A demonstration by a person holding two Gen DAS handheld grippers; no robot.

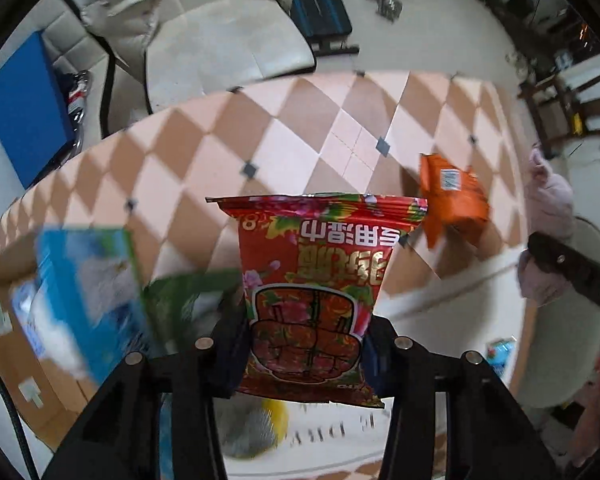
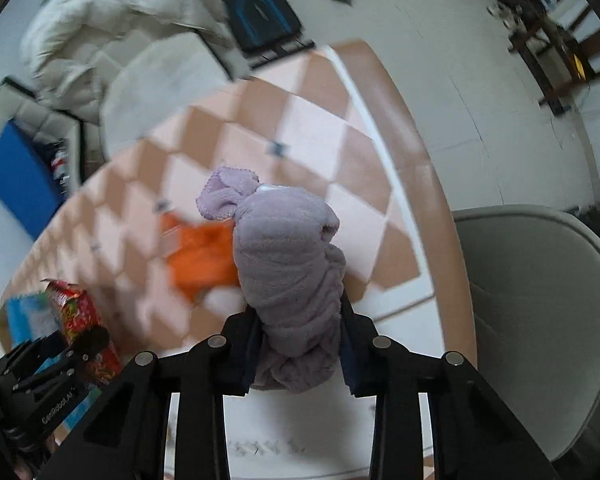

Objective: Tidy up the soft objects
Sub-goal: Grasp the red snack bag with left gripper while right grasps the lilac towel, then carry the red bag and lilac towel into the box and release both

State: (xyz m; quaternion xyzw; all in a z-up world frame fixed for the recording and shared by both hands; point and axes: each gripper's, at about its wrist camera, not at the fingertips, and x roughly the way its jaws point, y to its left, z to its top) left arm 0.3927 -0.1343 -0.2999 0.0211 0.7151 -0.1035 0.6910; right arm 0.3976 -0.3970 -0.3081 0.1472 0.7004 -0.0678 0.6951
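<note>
My left gripper (image 1: 304, 344) is shut on a red flowered pack of wet wipes (image 1: 316, 280) and holds it upright above the table; the pack also shows in the right wrist view (image 2: 80, 320). My right gripper (image 2: 300, 344) is shut on a bunched lilac fleece cloth (image 2: 288, 264), lifted over the table's right part; the cloth shows at the right edge of the left wrist view (image 1: 548, 216). An orange packet (image 1: 452, 200) lies on the checkered table, also visible behind the cloth (image 2: 200, 256).
A cardboard box (image 1: 28, 360) at the left holds a blue pack (image 1: 88, 292) and a green pack (image 1: 188, 292). The pink and brown checkered table (image 1: 300, 128) has a grey chair (image 2: 540, 320) at its right. A white sofa (image 1: 220, 36) stands beyond.
</note>
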